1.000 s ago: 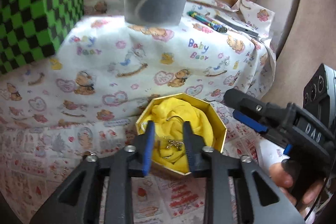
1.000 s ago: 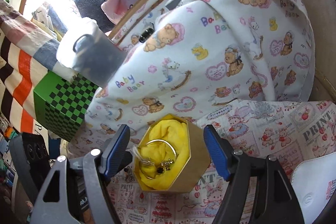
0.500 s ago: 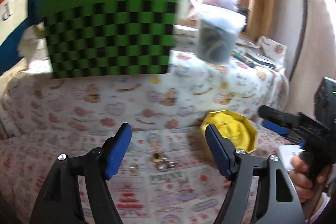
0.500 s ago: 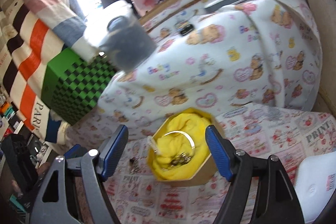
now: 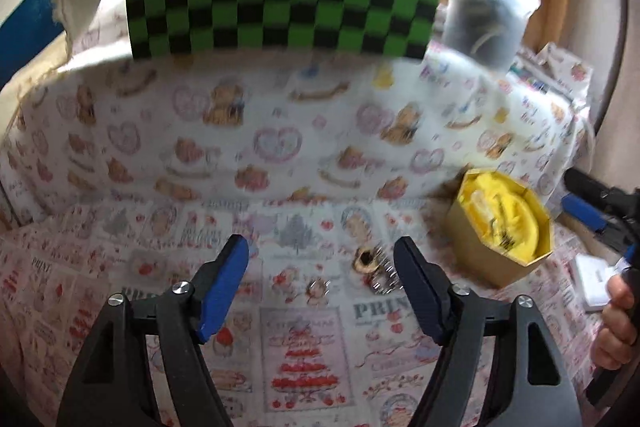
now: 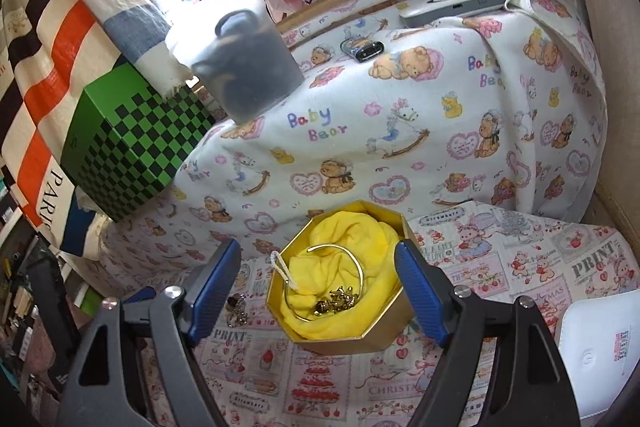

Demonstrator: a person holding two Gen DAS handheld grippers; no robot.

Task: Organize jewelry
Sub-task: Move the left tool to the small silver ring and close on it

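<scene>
Left gripper (image 5: 320,267) jaws spread over loose ring (image 5: 317,287), right gripper (image 6: 318,277) jaws spread around bangle (image 6: 326,281) in gold box (image 6: 394,333)

The left gripper (image 5: 320,275) points forward and down, its jaws spread wide and holding nothing. The right gripper (image 6: 318,277) is likewise wide open and empty, gripped by a bare hand (image 5: 618,323).

The left gripper (image 5: 320,255), jaws wide, frames loose jewelry (image 5: 378,269) beside the gold box (image 5: 484,259).
</scene>
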